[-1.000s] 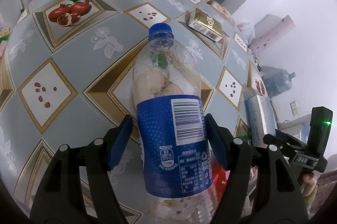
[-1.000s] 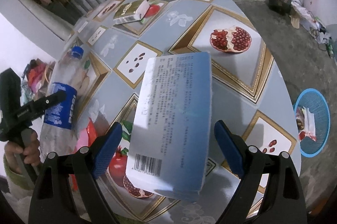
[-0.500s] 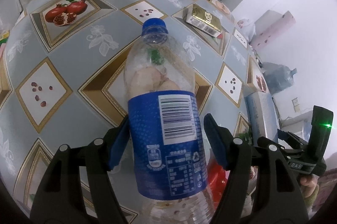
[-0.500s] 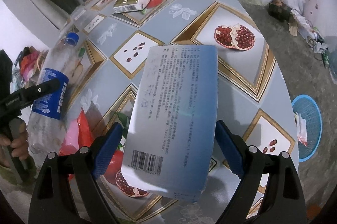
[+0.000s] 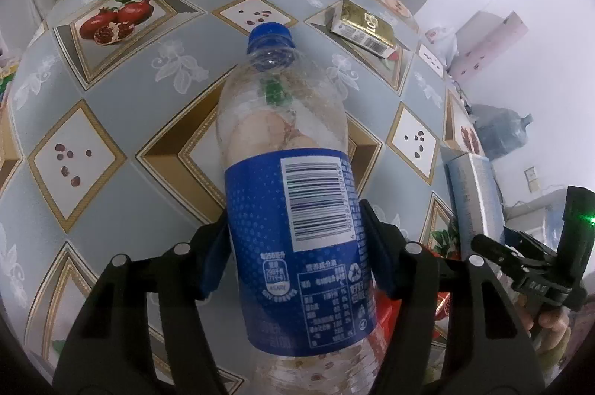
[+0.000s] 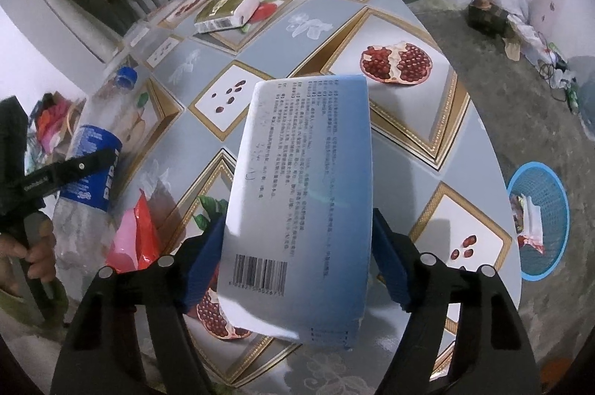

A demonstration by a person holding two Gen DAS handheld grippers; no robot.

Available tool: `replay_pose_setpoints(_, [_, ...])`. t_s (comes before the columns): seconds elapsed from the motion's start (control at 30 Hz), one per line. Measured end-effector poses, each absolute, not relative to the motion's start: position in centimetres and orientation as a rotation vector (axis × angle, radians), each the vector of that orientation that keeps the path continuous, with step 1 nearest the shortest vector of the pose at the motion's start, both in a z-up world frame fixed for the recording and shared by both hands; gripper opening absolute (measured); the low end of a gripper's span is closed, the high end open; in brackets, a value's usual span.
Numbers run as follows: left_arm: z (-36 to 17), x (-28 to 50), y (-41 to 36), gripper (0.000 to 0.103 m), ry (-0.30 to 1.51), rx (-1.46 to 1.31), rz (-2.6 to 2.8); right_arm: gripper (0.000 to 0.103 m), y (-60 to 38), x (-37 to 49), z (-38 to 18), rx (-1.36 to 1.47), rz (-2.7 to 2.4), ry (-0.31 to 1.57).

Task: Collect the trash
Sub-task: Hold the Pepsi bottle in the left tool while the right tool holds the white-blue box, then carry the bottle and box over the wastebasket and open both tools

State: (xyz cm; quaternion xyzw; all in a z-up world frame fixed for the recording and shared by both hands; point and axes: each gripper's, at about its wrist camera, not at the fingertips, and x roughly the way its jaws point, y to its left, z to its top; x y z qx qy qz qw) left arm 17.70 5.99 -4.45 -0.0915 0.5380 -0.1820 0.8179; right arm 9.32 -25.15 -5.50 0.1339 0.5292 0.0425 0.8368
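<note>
My left gripper (image 5: 293, 261) is shut on an empty Pepsi bottle (image 5: 293, 194) with a blue label and blue cap, held above the table. The bottle also shows at the left of the right wrist view (image 6: 89, 160). My right gripper (image 6: 297, 265) is shut on a pale blue carton (image 6: 301, 194) with a barcode, held above the table; its edge shows in the left wrist view (image 5: 476, 198). A red and pink wrapper (image 6: 137, 235) lies on the table between the two grippers. A gold box (image 5: 366, 28) lies farther along the table and also shows in the right wrist view (image 6: 227, 10).
The round table (image 6: 297, 41) has a grey cloth with pomegranate prints. A blue waste basket (image 6: 546, 209) with wrappers inside stands on the floor at the right. A railing runs behind the table. A water jug (image 5: 502, 134) stands by the wall.
Both grippers have risen and drawn back a little with their loads. The bottle and the carton stay gripped. The wrapper and the gold box have not moved.
</note>
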Motion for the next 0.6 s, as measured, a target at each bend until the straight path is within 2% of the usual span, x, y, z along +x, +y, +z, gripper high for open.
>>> replay_pose_setpoints(0.33, [0.7,16.6,5.5,0.06,1.031,-0.169,-0.446,0.07,-28.8,7.1,-3.6,0.459,0.117,1.003])
replay_pose_setpoints(0.6, [6.5,16.9,-3.0,0.06,0.966,-0.07,-0.7,0.07,-36.2,2.4,-1.4,0.648,0.037,0.827])
